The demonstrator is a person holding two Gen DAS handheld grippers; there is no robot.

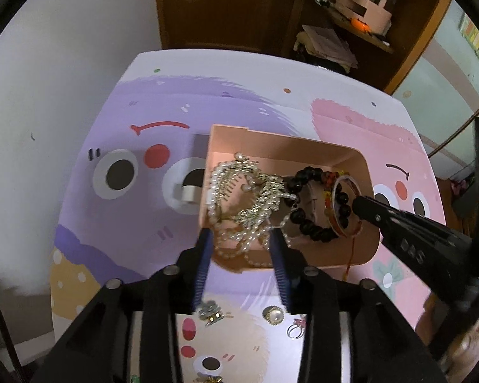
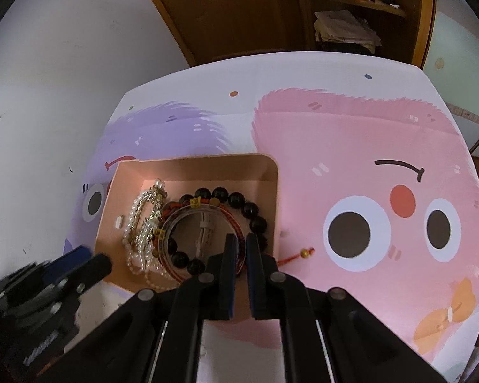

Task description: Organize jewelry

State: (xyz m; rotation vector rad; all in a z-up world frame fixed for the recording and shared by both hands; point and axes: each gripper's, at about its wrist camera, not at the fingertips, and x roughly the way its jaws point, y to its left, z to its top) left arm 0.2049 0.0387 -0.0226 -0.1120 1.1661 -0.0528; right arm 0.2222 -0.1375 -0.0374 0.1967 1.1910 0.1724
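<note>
The right gripper, clamped on a bangle, is lowering it into the tray; the left gripper, jaws apart, is straddling pearls. Next: release.

So the bench is wearing this cartoon cover with purple and pink fuzzy monster faces. A peach-pink tray is sitting right in the middle of it, straddling both faces. On the near side of the tray, a few loose bits are lying straight on the cover: a silver clip-looking piece, a round pearl brooch and a small ring just beside that.
</note>
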